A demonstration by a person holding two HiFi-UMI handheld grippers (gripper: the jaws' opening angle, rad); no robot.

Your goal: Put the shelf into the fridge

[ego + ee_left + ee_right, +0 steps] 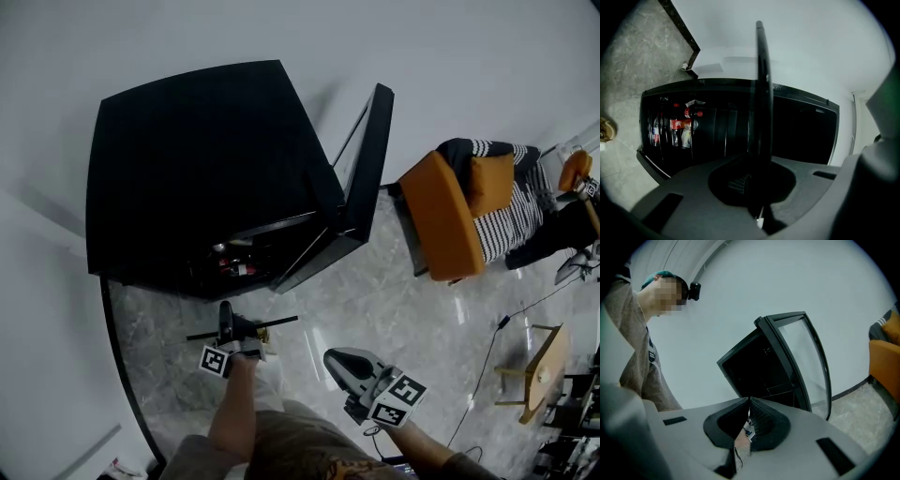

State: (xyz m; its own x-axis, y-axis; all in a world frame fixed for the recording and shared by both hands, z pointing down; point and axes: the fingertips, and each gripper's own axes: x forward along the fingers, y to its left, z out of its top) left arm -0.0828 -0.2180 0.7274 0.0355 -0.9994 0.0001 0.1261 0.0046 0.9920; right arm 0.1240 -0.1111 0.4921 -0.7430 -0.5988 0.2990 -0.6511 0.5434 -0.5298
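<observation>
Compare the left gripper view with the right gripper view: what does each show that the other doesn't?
Only the left gripper view: the shelf, edge-on, clamped in the left hand-held gripper, and bottles inside the fridge.
Only the right gripper view: the person, an orange chair, and the right hand-held gripper, shut and empty.
Both: the black fridge, open, against a white wall.
</observation>
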